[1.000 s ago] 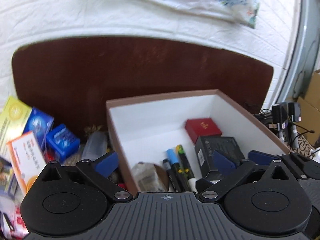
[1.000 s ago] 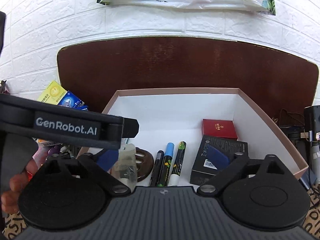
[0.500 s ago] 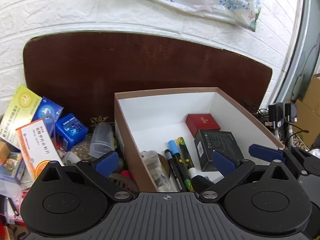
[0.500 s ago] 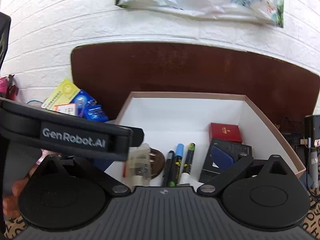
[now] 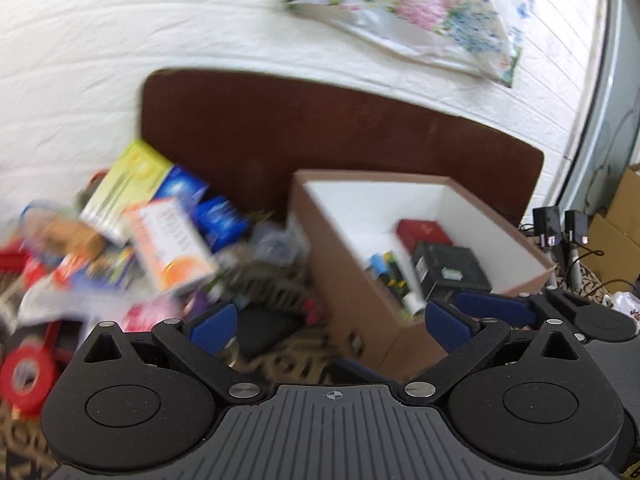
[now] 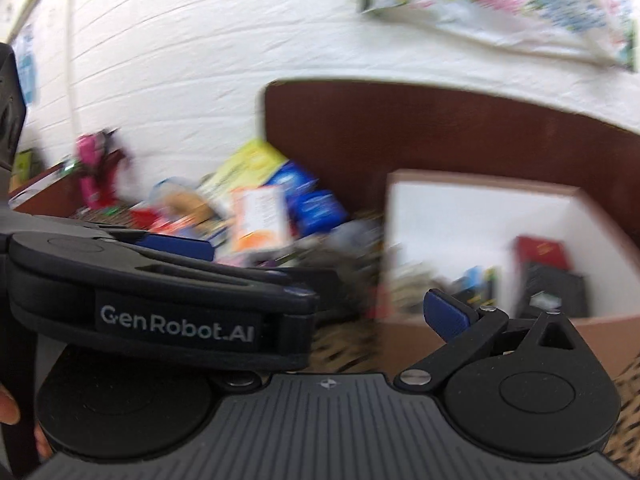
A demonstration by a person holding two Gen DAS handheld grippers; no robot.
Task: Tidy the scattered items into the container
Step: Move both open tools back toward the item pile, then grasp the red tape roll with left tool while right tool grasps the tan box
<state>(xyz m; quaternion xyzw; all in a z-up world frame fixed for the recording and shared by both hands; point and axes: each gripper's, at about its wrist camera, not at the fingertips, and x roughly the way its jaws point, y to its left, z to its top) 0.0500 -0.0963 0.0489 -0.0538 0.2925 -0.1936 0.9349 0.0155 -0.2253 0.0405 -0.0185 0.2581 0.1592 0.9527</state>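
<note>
Container: a brown cardboard box with white inner walls [image 5: 400, 208] stands on the patterned cloth surface [image 5: 304, 356], against a dark brown board [image 5: 320, 128] that leans on the white brick wall [image 5: 120, 40]. In the left wrist view the box sits ahead and to the right, its near corner reaching in between the two blue pads, not touched by either. In the right wrist view the box [image 6: 480, 216] lies ahead and right of the one visible pad.

Scattered items form a blurred heap left of the box: a yellow-green carton [image 5: 128, 180], a white-and-orange carton [image 5: 172, 240], two blue cartons [image 5: 220, 216], a clear plastic jar [image 5: 276, 240] beside the box's left wall, and a red tape roll [image 5: 28, 376] at the left edge.

Inside the box lie a black carton [image 5: 452, 268], a red flat case [image 5: 424, 232] behind it, and several marker pens [image 5: 384, 268] to its left.

Left gripper [image 5: 332, 320]: jaws spread wide, gripping nothing. It points toward the gap between the heap and the box.

Right gripper [image 6: 320, 312]: jaws at full spread, empty; its left finger is hidden behind the left gripper's body, which crosses the lower left of the right wrist view. A fingertip [image 6: 8, 404] of the person shows at that edge.
</note>
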